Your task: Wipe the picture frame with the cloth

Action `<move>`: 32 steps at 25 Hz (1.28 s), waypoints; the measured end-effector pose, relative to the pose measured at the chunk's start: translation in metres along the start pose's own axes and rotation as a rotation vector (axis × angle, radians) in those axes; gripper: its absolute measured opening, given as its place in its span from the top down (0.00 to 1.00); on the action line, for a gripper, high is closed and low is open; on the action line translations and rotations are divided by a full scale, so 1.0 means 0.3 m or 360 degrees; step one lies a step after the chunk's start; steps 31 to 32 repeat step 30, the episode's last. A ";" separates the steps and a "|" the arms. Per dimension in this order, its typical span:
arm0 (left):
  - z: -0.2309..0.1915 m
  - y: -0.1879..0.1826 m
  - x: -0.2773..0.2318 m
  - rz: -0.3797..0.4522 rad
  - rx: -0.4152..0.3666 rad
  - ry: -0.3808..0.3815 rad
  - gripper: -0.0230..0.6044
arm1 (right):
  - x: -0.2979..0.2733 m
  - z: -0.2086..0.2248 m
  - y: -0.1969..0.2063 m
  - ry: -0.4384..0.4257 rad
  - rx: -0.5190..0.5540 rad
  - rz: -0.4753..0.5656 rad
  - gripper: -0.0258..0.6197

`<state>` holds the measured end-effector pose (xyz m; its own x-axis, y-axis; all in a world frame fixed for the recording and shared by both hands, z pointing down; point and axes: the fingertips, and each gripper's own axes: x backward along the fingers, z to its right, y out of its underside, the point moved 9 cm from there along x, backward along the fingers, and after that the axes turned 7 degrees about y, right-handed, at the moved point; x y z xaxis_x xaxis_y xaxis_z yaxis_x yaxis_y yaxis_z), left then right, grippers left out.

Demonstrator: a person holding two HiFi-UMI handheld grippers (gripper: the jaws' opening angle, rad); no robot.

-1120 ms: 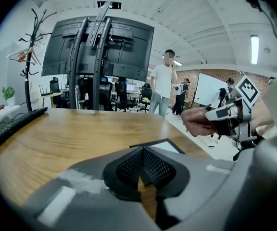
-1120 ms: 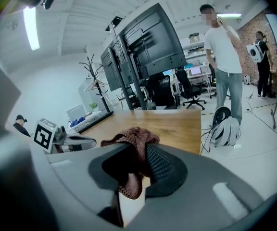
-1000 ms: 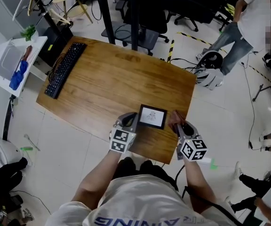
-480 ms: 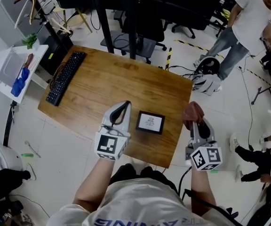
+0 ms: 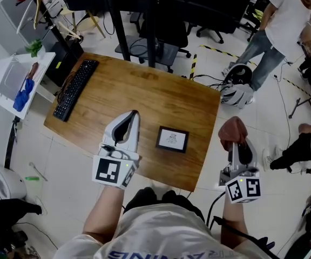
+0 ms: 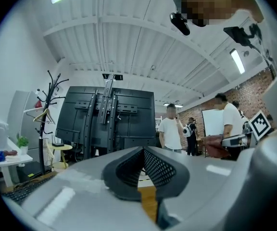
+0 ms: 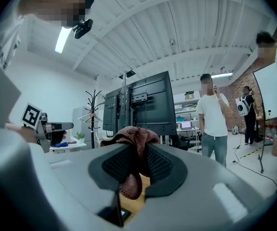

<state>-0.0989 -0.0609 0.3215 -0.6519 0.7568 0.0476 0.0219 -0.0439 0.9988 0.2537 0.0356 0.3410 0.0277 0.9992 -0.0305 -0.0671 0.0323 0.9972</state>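
The wooden table (image 5: 144,90) carries a black keyboard (image 5: 74,89) and a picture frame (image 5: 172,139), well apart.

head view steep above table (image 5: 144,90), gripper views upward, sharing monitor stand (image 6: 112,117)

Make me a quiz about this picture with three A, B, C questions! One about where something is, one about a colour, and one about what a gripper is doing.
1. Where is the picture frame?
A. Flat on the wooden table
B. On the floor
C. On a chair

2. What colour is the cloth?
A. Blue
B. Reddish-brown
C. Yellow

3. What is the right gripper doing?
A. Open with nothing in it
B. Shut on the cloth
C. Shut on a cup

Answers:
1 A, the head view shows the frame lying near the table's front edge.
2 B, the cloth looks reddish-brown in both the head view and the right gripper view.
3 B, the right gripper view shows the cloth pinched between its jaws.
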 end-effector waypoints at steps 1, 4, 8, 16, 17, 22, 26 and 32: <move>0.000 0.003 0.001 -0.0004 0.0001 -0.0002 0.96 | 0.000 -0.002 0.000 -0.0002 0.0002 -0.0001 0.83; 0.005 0.009 -0.001 -0.0016 0.0008 0.0002 0.96 | -0.001 -0.007 -0.001 -0.0008 0.0018 -0.0003 0.84; 0.011 0.014 0.003 -0.0025 0.0017 0.0010 0.96 | 0.002 -0.012 -0.001 -0.0010 0.0024 -0.0003 0.84; 0.023 0.016 0.000 -0.0024 0.0014 0.0021 0.96 | 0.005 -0.007 -0.011 -0.0013 0.0014 0.0010 0.84; 0.021 0.015 0.001 -0.0021 0.0017 0.0021 0.96 | 0.005 -0.007 -0.011 -0.0013 0.0013 0.0009 0.84; 0.018 0.010 0.004 -0.0015 0.0021 0.0025 0.96 | 0.006 -0.014 -0.009 -0.0020 0.0015 0.0002 0.84; 0.016 0.009 0.003 -0.0020 0.0020 0.0028 0.96 | 0.004 -0.018 -0.009 -0.0020 0.0016 -0.0005 0.84; 0.016 0.007 -0.002 -0.0023 0.0008 0.0030 0.96 | 0.000 -0.016 -0.010 -0.0024 0.0024 -0.0009 0.84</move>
